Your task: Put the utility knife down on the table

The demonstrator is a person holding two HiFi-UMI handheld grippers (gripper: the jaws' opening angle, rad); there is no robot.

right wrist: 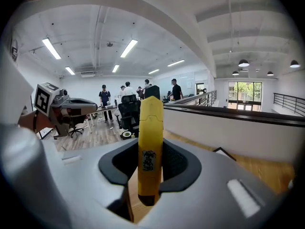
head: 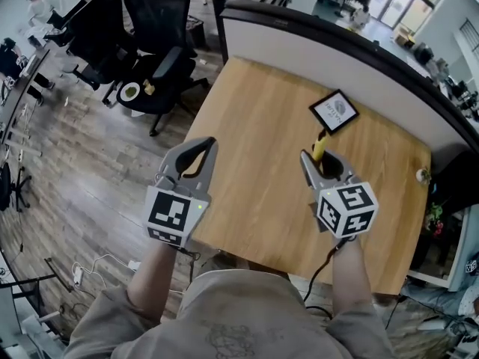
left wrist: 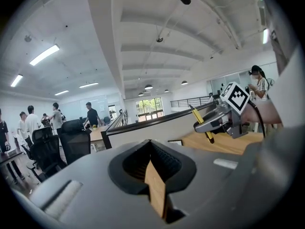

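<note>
Under both my grippers sits a light wood bench, plain grain, bare over most of its top. Its far edge is backed by a pale partition w/ a dark cap. Past the near-left corner is grey-brown plank floor. Rm is an open office: white ceiling w/ strip lights, black office chairs off to the left, several ppl standing in the bkgd, big windows at the far end.

Count:
- 2 grippers, each w/ 1 marker cube.
- 1 utility knife.
- 1 small dark-framed sign, lying on the bench towards the partition, well apart from both grippers.

R gripper is clamped on the utility knife. The yellow body stands upright btwn the black pads, w/ a dark label patch on its face. One end pokes out beyond the jaw tips towards the framed sign, the other hangs below the pads. From the L gripper view the knife is tilted and held up over the bench, not lying on it.

L gripper is over the bench's near-left corner, beside the R one but apart from it. Its jaws are drawn together w/ nothing held. Only a thin strip of bench wood shows btwn the pads.
</note>
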